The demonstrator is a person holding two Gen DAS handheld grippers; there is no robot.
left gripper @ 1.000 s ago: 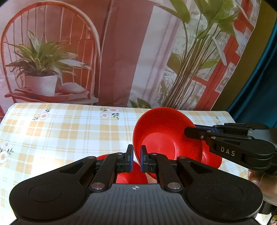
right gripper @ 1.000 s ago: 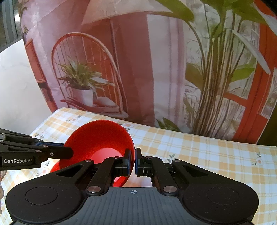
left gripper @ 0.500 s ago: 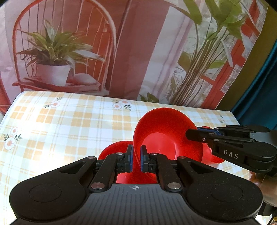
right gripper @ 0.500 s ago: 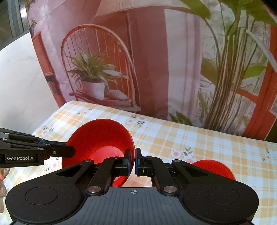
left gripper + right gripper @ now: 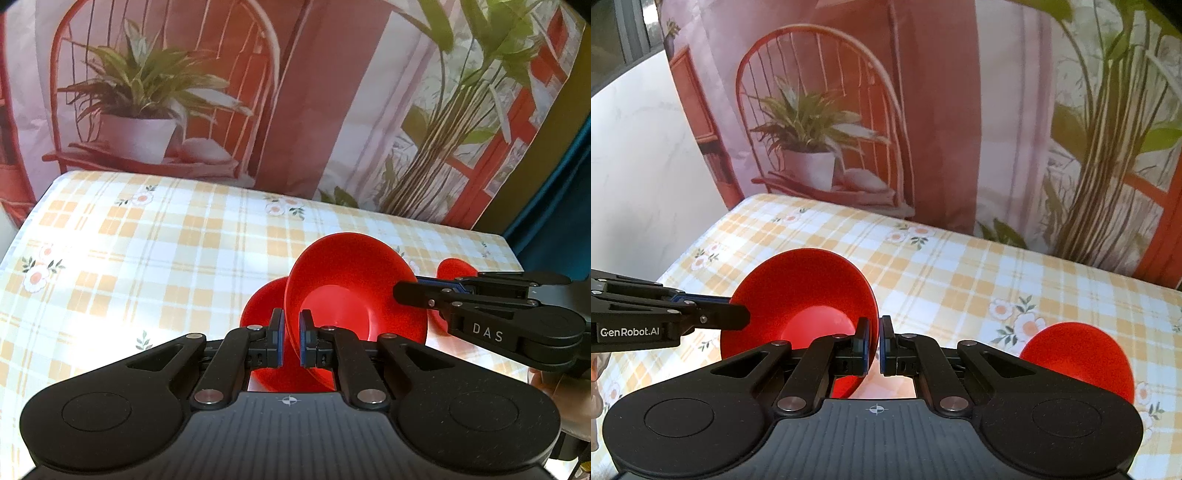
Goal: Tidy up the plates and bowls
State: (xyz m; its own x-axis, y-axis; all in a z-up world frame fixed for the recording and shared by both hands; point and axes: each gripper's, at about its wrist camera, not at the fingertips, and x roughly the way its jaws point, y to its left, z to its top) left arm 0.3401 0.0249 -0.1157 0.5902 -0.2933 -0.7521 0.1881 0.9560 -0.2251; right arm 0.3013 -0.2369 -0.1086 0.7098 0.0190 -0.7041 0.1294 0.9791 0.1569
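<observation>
Both grippers hold one red bowl (image 5: 351,291) above the table, tilted. My left gripper (image 5: 290,332) is shut on its near-left rim; my right gripper (image 5: 402,291) reaches in from the right, shut on the opposite rim. In the right wrist view the same bowl (image 5: 798,288) sits between my right gripper (image 5: 880,338), shut on its rim, and my left gripper (image 5: 738,315). A second red dish (image 5: 262,302) lies on the cloth just behind and under the held bowl. A third red dish (image 5: 1078,354) lies to the right, also glimpsed in the left wrist view (image 5: 452,267).
The table (image 5: 147,251) has a yellow checked cloth with flowers. A printed backdrop (image 5: 295,92) of a chair and plants hangs along its far edge. A white wall (image 5: 646,177) is at the left, a dark teal curtain (image 5: 565,206) at the right.
Both grippers have risen and pulled back with the bowl still held. More of the tablecloth shows, and the two other red dishes have come into fuller view.
</observation>
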